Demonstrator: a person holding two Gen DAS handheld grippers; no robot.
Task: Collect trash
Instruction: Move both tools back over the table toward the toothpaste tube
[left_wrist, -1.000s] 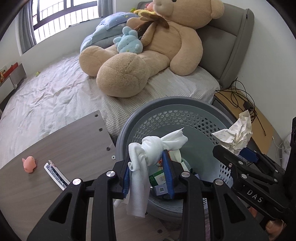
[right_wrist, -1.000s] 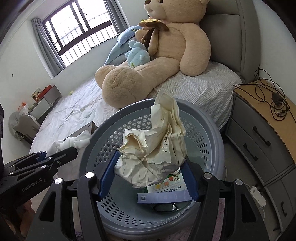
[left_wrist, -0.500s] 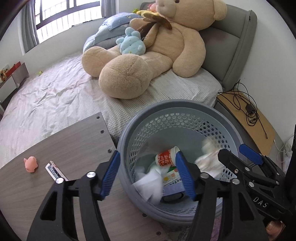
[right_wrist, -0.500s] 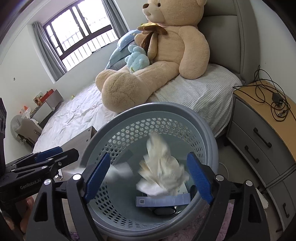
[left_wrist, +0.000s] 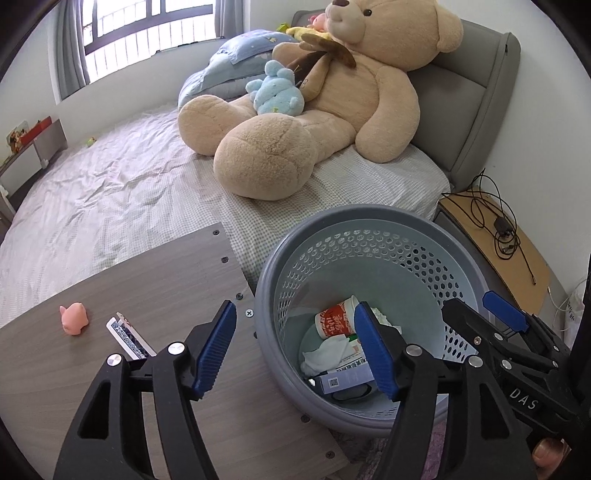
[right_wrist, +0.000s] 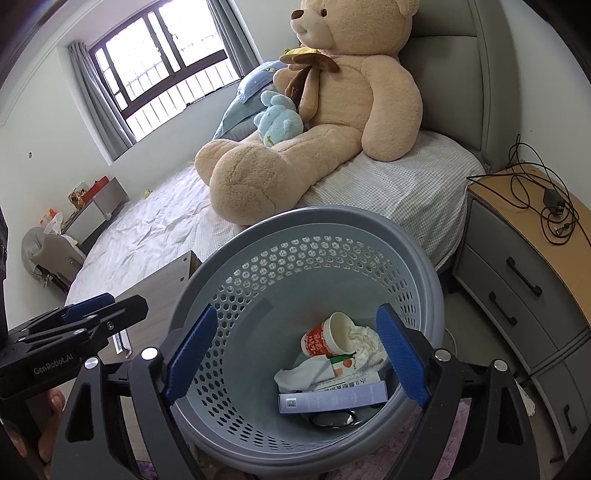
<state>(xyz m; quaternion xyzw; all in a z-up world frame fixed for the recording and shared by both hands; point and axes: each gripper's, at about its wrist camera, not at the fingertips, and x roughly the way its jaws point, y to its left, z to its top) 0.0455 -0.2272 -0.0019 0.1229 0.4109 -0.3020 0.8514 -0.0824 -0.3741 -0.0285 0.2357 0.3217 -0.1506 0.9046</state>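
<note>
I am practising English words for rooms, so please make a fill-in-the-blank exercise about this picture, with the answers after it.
1. The paper cup lies inside the grey ____.
2. The small pink toy rests on the wooden ____.
3. A light blue plush sits on the big teddy ____.
4. The black cables lie on top of the ____ beside the bed.

Answers: basket; table; bear; nightstand

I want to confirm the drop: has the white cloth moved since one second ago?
Yes. The white cloth has left the left gripper, whose jaws have just been opening, and now lies at the bottom of the grey basket.
</note>
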